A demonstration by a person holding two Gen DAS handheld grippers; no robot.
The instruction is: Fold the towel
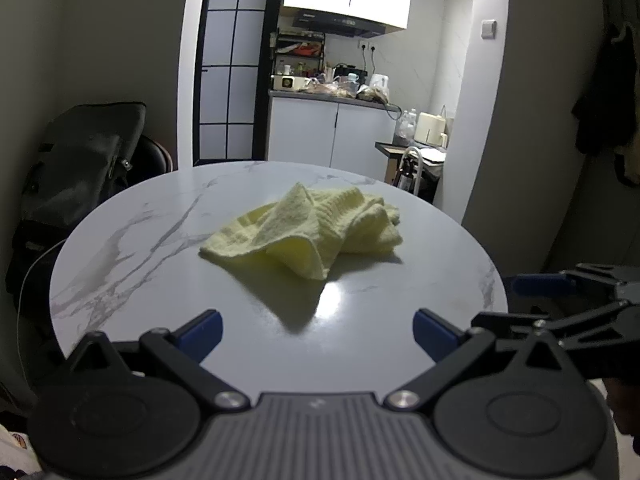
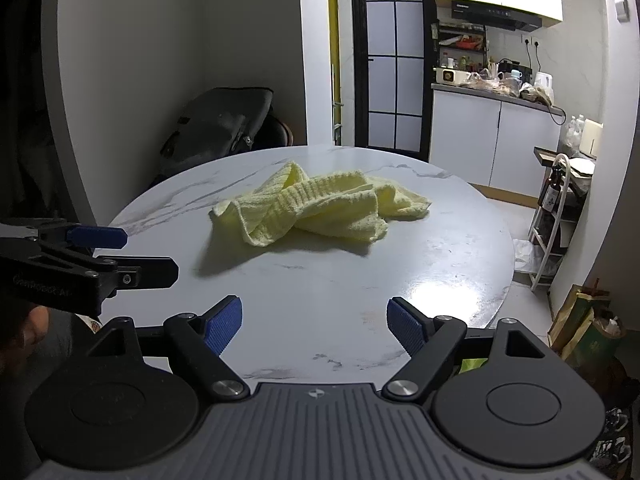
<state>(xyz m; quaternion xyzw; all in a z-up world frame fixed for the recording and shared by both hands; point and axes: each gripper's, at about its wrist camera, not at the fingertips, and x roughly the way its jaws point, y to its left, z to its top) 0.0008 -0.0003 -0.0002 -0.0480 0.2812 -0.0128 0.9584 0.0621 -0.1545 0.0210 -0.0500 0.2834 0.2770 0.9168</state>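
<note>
Both grippers spread wide, tilted downward, nothing between their jaws.

The left gripper [image 1: 318, 334] holds its blue pads [image 1: 202, 334] far apart, black linkage arms splayed to either side. The right gripper [image 2: 314, 326] is parted a little less, its ribbed blue pads [image 2: 224, 328] facing each other across a gap. Each gripper shows at the edge of the other's view, side by side.
</note>
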